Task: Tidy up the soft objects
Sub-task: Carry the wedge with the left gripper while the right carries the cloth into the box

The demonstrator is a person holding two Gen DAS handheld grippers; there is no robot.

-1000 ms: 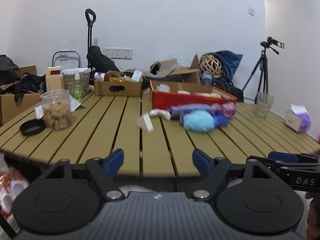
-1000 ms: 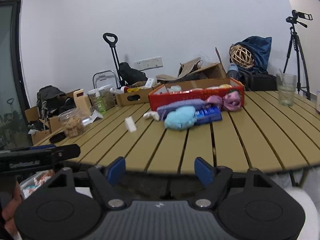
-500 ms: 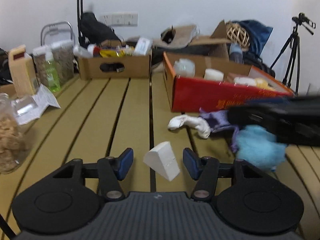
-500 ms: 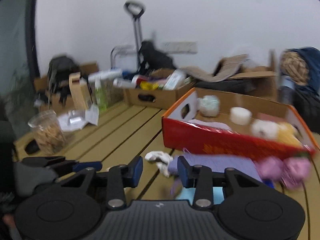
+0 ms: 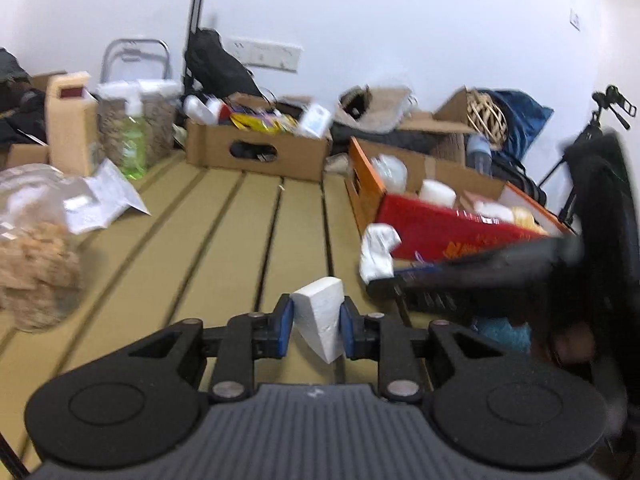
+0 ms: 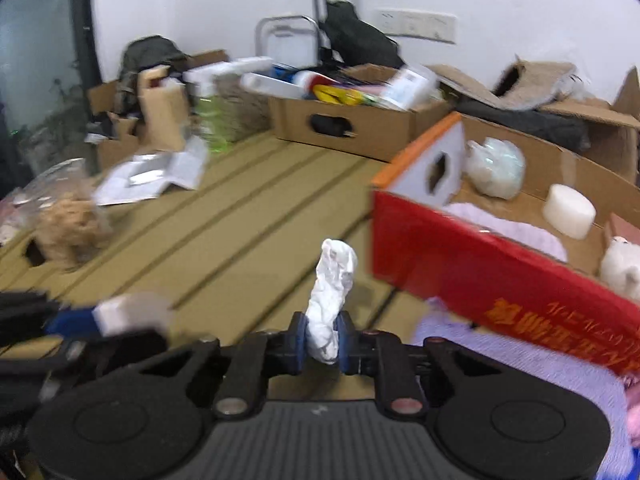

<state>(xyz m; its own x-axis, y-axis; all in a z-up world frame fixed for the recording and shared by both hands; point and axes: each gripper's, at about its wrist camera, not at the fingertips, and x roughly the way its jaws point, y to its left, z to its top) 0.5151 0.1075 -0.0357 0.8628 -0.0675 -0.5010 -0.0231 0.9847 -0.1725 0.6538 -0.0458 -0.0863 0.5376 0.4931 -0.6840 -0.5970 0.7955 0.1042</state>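
A slatted tan worktop [image 5: 224, 232] fills both views, and everything else is seen on or behind it. At its far edge a plain brown box [image 5: 256, 150] packed with bottles and packets is seen, with jars and a green bottle [image 5: 134, 140] to its left. On the right a red box [image 6: 500, 280] stands open; a pale bundle [image 6: 496, 172], a white disc [image 6: 570, 210], a lilac cloth and a white plush toy are lying in it. A lilac towel [image 6: 532, 364] is spread on the worktop just in front of that box. Nearer the left edge a clear jar [image 5: 36, 248] of brown pieces and some folded papers [image 5: 102, 200] are seen.

The left tongs [image 5: 316, 326] have just been closing and are now pressed on a white foam wedge [image 5: 320, 320]; both blue pads are touching its sides, and the wedge is held tilted above the worktop slats. In the right view the same wedge is seen blurred at the lower left.

The right tongs [image 6: 323, 340] have likewise just been closing and are pinched on a crumpled white cloth [image 6: 332, 296]. Its lower end is gripped between the pads, while the rest stands upward from them, just left of the red box's near corner. In the left view the cloth [image 5: 378, 252] is seen beside that box, with the dark, blurred right tongs reaching across below it.
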